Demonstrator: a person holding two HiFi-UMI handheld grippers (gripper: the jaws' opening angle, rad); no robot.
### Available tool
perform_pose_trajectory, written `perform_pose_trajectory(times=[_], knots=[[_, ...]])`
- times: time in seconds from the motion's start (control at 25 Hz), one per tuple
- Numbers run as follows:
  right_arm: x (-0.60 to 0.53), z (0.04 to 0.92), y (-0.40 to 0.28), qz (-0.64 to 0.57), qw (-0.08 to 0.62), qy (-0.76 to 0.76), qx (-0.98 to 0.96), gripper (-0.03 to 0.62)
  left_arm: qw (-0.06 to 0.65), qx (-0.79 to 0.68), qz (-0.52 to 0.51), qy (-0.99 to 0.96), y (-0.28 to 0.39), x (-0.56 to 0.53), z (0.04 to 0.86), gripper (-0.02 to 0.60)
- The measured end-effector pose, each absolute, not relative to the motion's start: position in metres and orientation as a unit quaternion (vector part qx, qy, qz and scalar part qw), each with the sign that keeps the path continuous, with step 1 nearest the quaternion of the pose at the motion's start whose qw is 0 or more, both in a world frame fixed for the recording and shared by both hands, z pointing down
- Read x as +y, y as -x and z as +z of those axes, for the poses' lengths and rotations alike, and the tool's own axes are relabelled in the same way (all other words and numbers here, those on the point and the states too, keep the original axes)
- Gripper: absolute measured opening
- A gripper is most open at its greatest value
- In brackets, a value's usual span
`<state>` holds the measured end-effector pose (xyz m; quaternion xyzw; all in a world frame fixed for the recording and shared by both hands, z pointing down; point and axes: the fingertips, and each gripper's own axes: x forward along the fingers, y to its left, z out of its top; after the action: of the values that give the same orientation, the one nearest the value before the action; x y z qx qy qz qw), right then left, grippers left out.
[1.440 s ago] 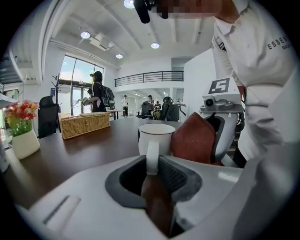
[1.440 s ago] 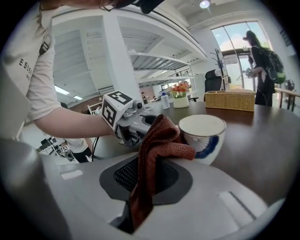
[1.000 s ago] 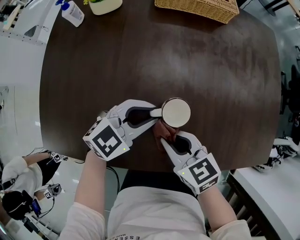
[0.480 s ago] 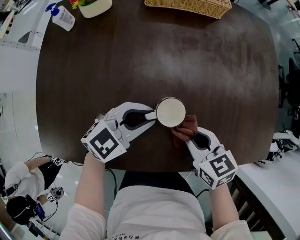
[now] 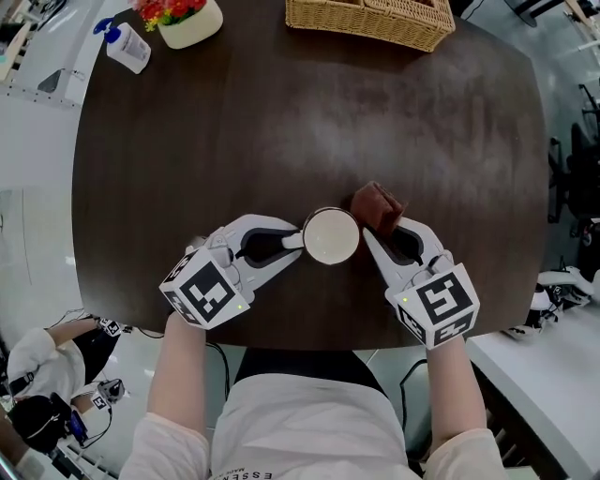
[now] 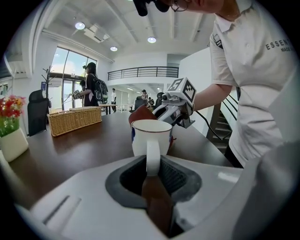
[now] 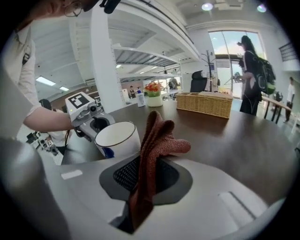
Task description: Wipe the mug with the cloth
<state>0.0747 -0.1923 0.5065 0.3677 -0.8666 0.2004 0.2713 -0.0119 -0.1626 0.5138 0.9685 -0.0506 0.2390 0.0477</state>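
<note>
The white mug is seen upright on the near part of the table, with a thin dark line round its rim and a blue mark on its side. Its handle is clamped between the jaws of the left gripper. A red-brown cloth is pinched in the closed jaws of the right gripper and is held up just beside the mug, on its far right side; whether the two touch cannot be told.

The table is dark brown wood with rounded corners. At its far edge a wicker basket, a white pot of red flowers and a bottle with a blue pump are set. A pale glossy floor is seen around it. In the gripper views a bright hall with ceiling lights, tall windows and a railed balcony is shown, and a person with a backpack stands beyond the table.

On the white shirt the letters "ESSEN" can be read; the rest is cut off.
</note>
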Motion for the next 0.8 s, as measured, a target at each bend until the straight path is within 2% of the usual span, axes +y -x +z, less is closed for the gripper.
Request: perform_pose_trajectory(times=[0.16, 0.44, 0.8], knots=[[-0.188, 0.509, -0.061, 0.161, 0.305, -0.324, -0.881, 0.080, 0.057, -0.059, 0.243, -0.967, 0.015, -0.167, 0.513, 0.081], [-0.162, 0.513, -0.054, 0.162, 0.332, -0.304, -0.878, 0.080, 0.062, -0.079, 0.257, -0.961, 0.014, -0.173, 0.515, 0.081], [-0.116, 0.520, -0.033, 0.188, 0.326, -0.257, -0.890, 0.080, 0.062, -0.085, 0.253, -0.962, 0.012, -0.175, 0.513, 0.081]])
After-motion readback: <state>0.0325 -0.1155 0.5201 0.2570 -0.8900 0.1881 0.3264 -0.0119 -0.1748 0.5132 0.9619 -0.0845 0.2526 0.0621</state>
